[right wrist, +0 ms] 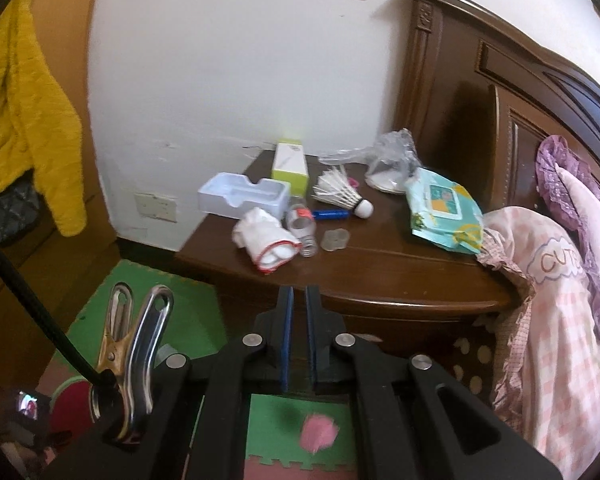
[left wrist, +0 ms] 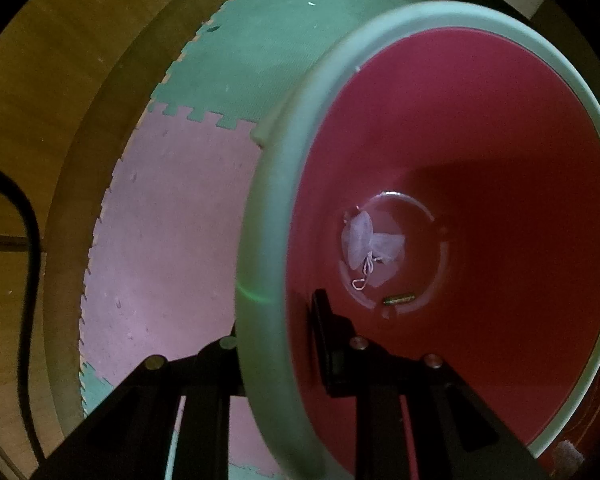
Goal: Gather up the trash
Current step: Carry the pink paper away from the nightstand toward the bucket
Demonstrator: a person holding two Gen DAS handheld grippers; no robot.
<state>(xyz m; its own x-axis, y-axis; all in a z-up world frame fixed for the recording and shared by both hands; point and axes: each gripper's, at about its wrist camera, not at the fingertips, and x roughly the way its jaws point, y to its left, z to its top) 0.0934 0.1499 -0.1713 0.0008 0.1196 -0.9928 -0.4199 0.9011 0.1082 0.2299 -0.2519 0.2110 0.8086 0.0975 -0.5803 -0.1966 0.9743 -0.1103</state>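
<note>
My left gripper (left wrist: 273,320) points down and is shut on the pale green rim (left wrist: 267,200) of a red bin, one finger outside the wall and one inside. A white mesh pouch (left wrist: 366,244) and a small green stick (left wrist: 398,300) lie at the bin's bottom. My right gripper (right wrist: 298,292) is shut with nothing in it, short of the front edge of a brown bedside table (right wrist: 400,272). On the table lie a crumpled white cloth (right wrist: 267,240), a clear bottle (right wrist: 302,226), a white plastic tray (right wrist: 243,196), a shuttlecock (right wrist: 340,192) and a clear plastic bag (right wrist: 392,156).
A wipes pack (right wrist: 444,208), a green box (right wrist: 289,164) and coins (right wrist: 334,238) also sit on the table. A bed with a pink quilt (right wrist: 560,300) borders it on the right. A yellow coat (right wrist: 23,120) hangs at left. Foam mats (left wrist: 171,220) cover the floor.
</note>
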